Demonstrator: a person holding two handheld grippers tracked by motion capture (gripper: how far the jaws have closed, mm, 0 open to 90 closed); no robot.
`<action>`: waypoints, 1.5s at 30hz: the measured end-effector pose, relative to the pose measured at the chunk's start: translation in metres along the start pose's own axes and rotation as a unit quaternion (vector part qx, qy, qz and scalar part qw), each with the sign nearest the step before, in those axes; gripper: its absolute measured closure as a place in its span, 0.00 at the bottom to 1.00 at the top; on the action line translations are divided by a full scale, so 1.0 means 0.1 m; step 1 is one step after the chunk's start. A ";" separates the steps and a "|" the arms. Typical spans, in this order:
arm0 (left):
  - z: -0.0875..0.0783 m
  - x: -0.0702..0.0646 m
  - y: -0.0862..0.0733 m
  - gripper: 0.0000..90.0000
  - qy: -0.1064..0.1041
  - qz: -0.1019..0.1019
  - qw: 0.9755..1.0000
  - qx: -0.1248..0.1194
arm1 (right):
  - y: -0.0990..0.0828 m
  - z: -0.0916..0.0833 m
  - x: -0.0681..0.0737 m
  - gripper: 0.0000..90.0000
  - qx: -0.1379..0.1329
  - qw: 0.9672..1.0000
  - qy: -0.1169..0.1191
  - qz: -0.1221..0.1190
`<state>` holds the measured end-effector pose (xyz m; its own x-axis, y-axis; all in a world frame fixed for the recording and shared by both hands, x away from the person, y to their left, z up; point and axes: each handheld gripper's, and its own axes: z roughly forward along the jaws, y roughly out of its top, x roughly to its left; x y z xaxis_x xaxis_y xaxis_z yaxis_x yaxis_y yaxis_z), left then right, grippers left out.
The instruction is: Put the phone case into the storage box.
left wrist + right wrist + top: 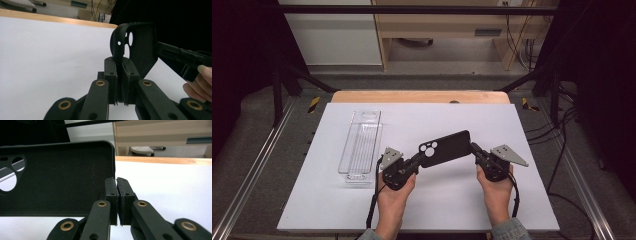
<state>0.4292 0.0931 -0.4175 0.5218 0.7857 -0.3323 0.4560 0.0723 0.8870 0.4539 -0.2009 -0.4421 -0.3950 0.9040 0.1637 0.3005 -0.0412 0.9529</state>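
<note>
A black phone case (446, 148) hangs in the air between the two hand-held grippers, clear of the white surface (422, 200) below it. The left hand-held gripper (418, 161) pinches the case at the end with the camera cut-outs; in the left gripper view its jaws stand narrow, pressed on either side of the case's rim (119, 62), with the cut-outs just above the tips. The right hand-held gripper (473, 147) clamps the opposite end: in the right gripper view its jaws are almost together on the case's edge (115, 180), and the felt-like inner face of the case (57, 180) stretches away to the left of its jaws, with embossed lettering near the clamped edge. So each hand-held gripper holds one short end, and the case spans the gap between them, its right end a little higher than its left in the high view.

A clear plastic tray (360, 146) lies flat on the surface, off to the left of the left hand-held gripper and apart from it. The person's hands (394, 192) come in from the near edge, each wrapped around the body of its gripper, a cable (373, 205) trailing from the left one.
</note>
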 end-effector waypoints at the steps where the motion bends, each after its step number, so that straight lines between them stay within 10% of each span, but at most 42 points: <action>1: 0.00 0.01 0.01 0.93 0.000 0.001 1.000 -0.002 | -0.01 0.01 0.00 0.97 0.003 1.000 0.003 0.002; 11: -0.04 0.10 0.17 0.93 0.030 0.061 0.998 -0.007 | 0.01 -0.03 -0.05 0.60 -0.021 1.000 0.010 0.012; 20: -0.13 0.18 0.42 0.93 0.057 0.135 0.989 -0.001 | -0.03 -0.04 -0.19 0.26 -0.034 0.999 -0.007 0.004; 40: -0.46 0.40 0.98 0.93 0.093 0.253 0.962 0.044 | -0.10 -0.10 -0.21 0.15 -0.031 0.997 -0.025 -0.071; 45: -0.54 0.46 1.03 0.93 0.097 0.255 0.961 0.046 | -0.12 -0.10 -0.22 0.15 -0.034 0.995 -0.032 -0.089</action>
<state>0.4612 0.1702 -0.3244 0.5537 0.8054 0.2114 0.2441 -0.3997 0.8836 0.4499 -0.2243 -0.4547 -0.3806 0.9245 -0.0233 0.1707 0.0950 0.9807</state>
